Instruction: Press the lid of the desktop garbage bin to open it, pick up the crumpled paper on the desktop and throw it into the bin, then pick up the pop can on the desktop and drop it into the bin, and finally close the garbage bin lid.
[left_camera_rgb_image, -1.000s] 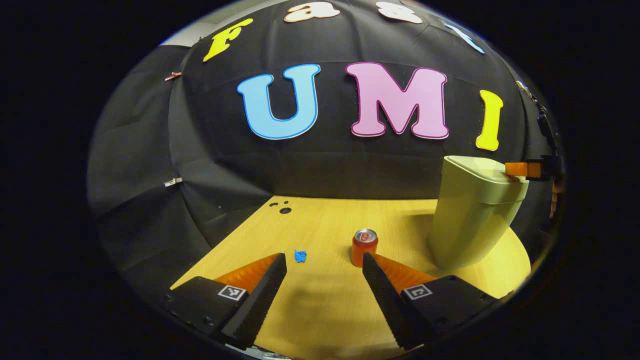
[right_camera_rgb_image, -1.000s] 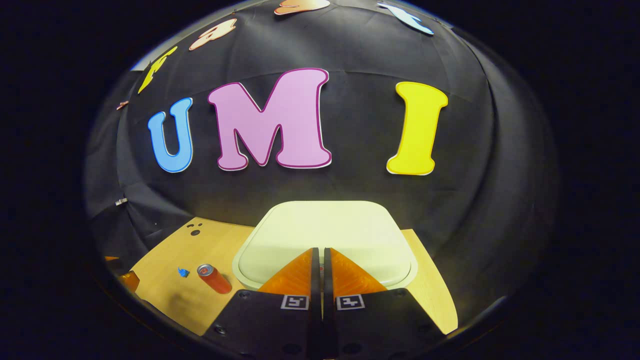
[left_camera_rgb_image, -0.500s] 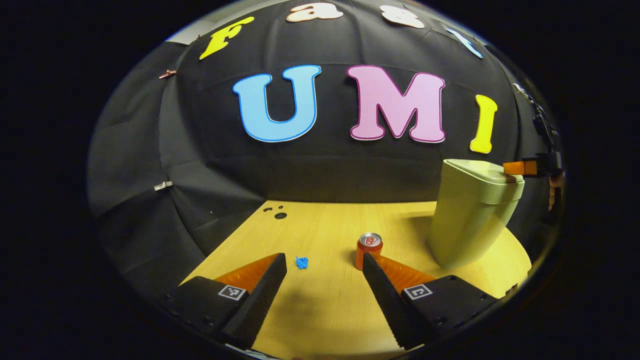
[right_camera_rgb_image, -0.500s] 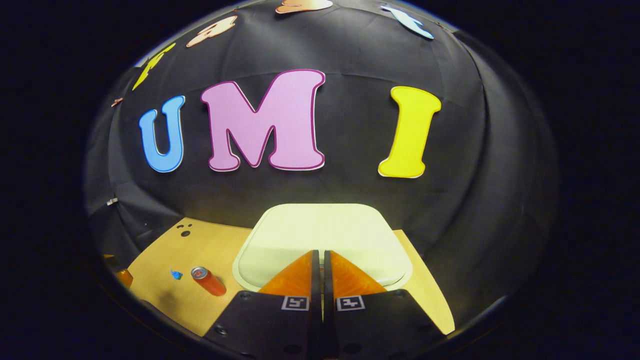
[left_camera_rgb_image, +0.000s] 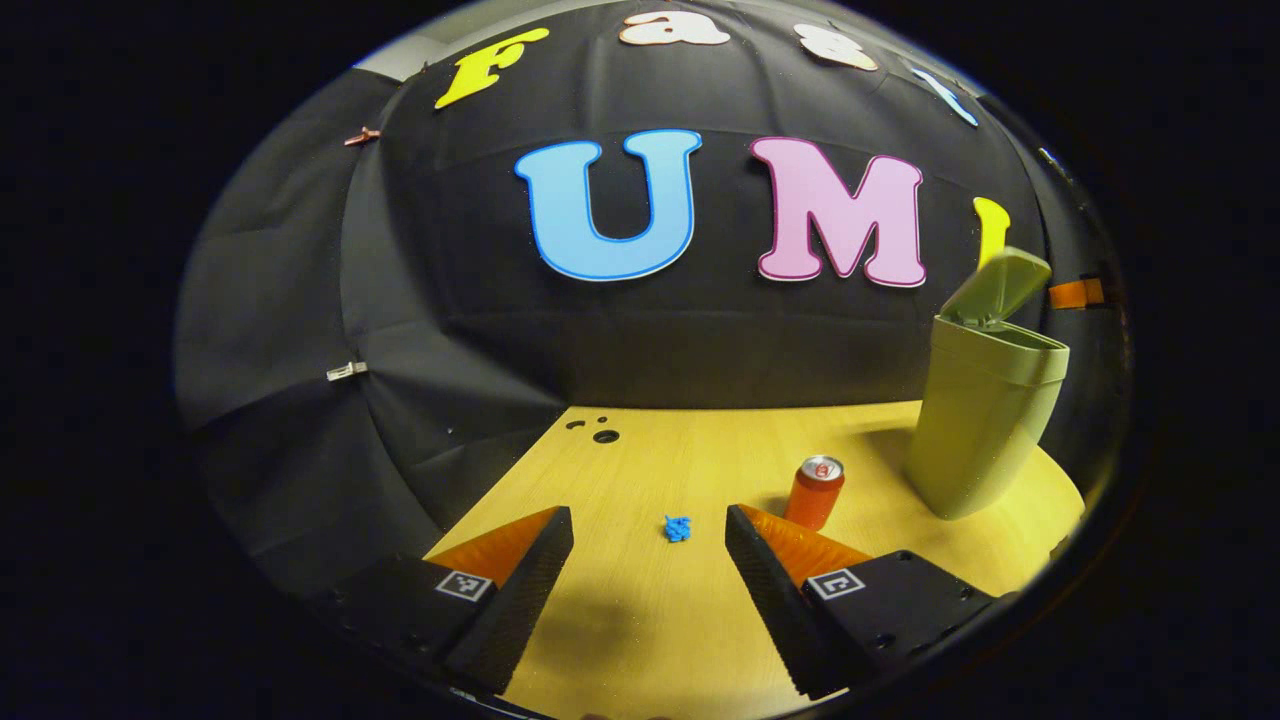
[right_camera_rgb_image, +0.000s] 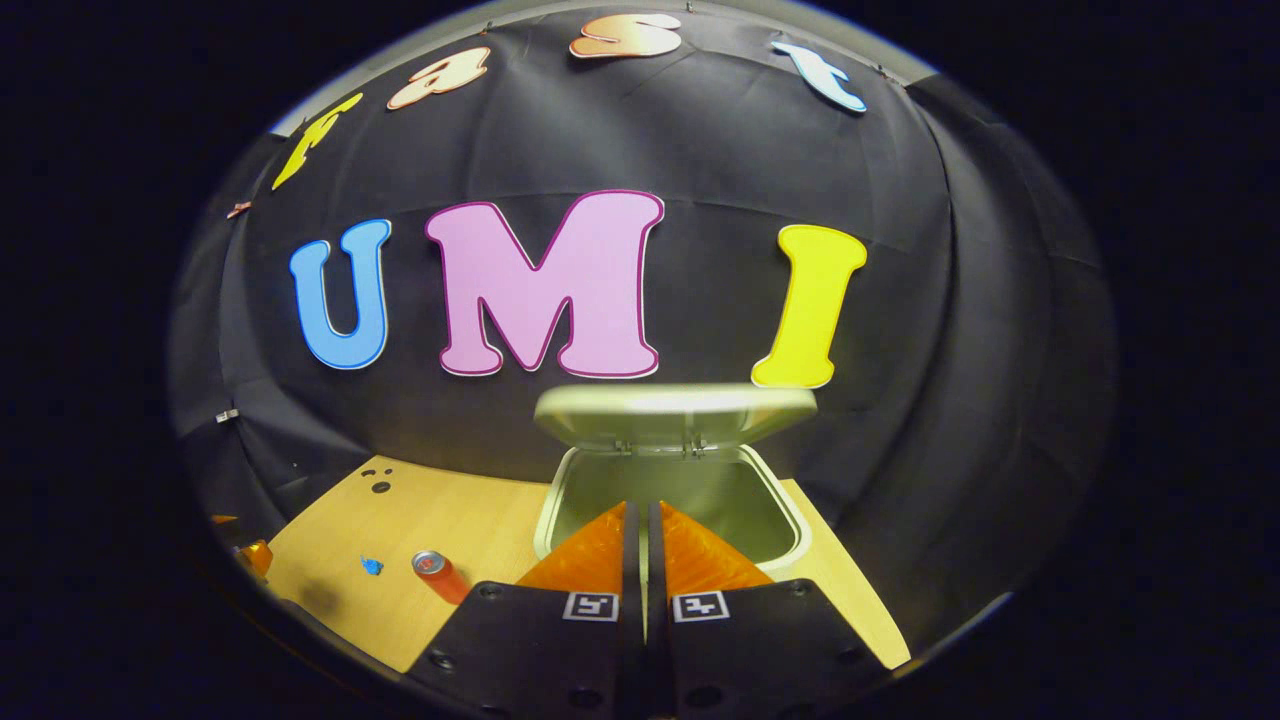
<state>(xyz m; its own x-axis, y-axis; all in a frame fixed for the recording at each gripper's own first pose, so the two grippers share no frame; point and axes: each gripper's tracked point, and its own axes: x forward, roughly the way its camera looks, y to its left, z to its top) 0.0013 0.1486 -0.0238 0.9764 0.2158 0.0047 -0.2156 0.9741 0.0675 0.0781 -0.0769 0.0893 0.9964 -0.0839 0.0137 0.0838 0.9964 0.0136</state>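
Left gripper view: the left tool (left_camera_rgb_image: 648, 520) hangs low over a light wooden worktop (left_camera_rgb_image: 700, 440), its two fingers spread wide with nothing between them. A small blue crumpled paper (left_camera_rgb_image: 678, 528) lies on the worktop in the gap between the fingertips, a little beyond them. An orange pop can (left_camera_rgb_image: 815, 492) stands upright just past the right-hand finger. Farther right, a pale green desktop garbage bin (left_camera_rgb_image: 985, 420) stands near the worktop's edge with its lid (left_camera_rgb_image: 1000, 285) tipped up and open. Beside the raised lid, at the far right edge, a tip of the right tool (left_camera_rgb_image: 1075, 293) shows in the air, apart from the bin. A few dark holes (left_camera_rgb_image: 600, 433) mark the worktop near the wall.

Right gripper view: the right tool (right_camera_rgb_image: 640, 515) has its fingers pressed together, gripping nothing, and points over the front rim of the open bin (right_camera_rgb_image: 790, 530). The lid (right_camera_rgb_image: 675, 410) stands raised behind the opening, hinged at the back. To the left on the worktop (right_camera_rgb_image: 470, 510), the pop can (right_camera_rgb_image: 440, 577) and the crumpled paper (right_camera_rgb_image: 371, 566) sit near each other, not touching. The left tool (right_camera_rgb_image: 255, 555) peeks in at the left edge.
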